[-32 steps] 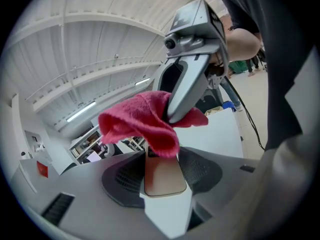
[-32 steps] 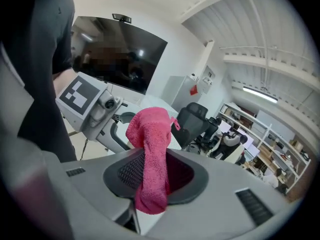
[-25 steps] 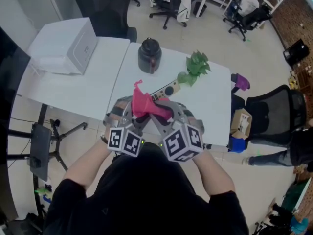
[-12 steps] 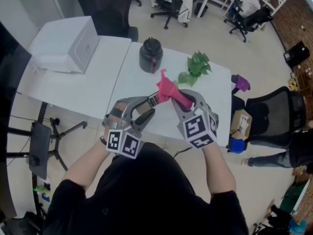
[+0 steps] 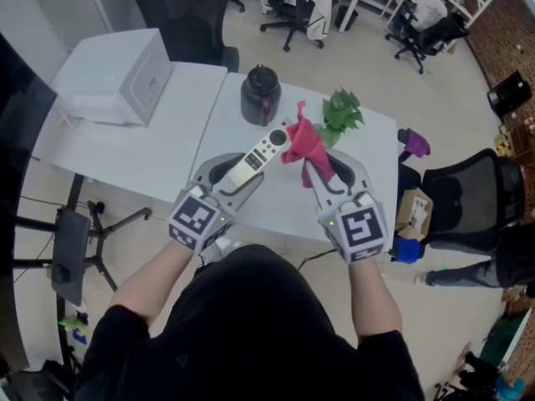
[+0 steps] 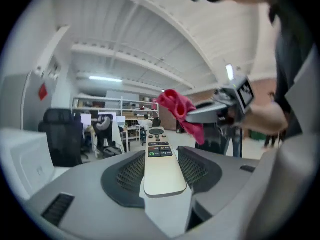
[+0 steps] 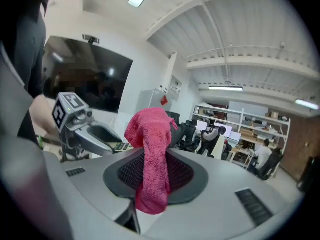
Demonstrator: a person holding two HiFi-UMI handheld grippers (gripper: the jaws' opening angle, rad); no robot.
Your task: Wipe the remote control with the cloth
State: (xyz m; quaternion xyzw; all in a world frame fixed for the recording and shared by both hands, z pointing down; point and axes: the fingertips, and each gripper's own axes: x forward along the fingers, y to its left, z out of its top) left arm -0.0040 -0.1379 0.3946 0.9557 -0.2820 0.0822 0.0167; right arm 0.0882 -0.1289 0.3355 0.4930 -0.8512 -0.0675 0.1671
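Left gripper [image 6: 160,156] fingers [image 6: 125,176] clasp the slim cream remote [image 5: 261,154]; right gripper [image 7: 155,176] fingers pinch bunched pink cloth [image 7: 150,134].

We count two tools: left hand-held gripper [image 5: 238,172], right hand-held gripper [image 5: 328,167]. Also one remote control [image 5: 261,150], one pink cloth [image 5: 303,143], one black jug [image 5: 260,95], one green plant [image 5: 338,114], one white box [image 5: 125,78], two adjoining counters [image 5: 109,153] [image 5: 372,153]

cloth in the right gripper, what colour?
Pink. The cloth is clamped in the right gripper's jaws; it shows best in the right gripper view.
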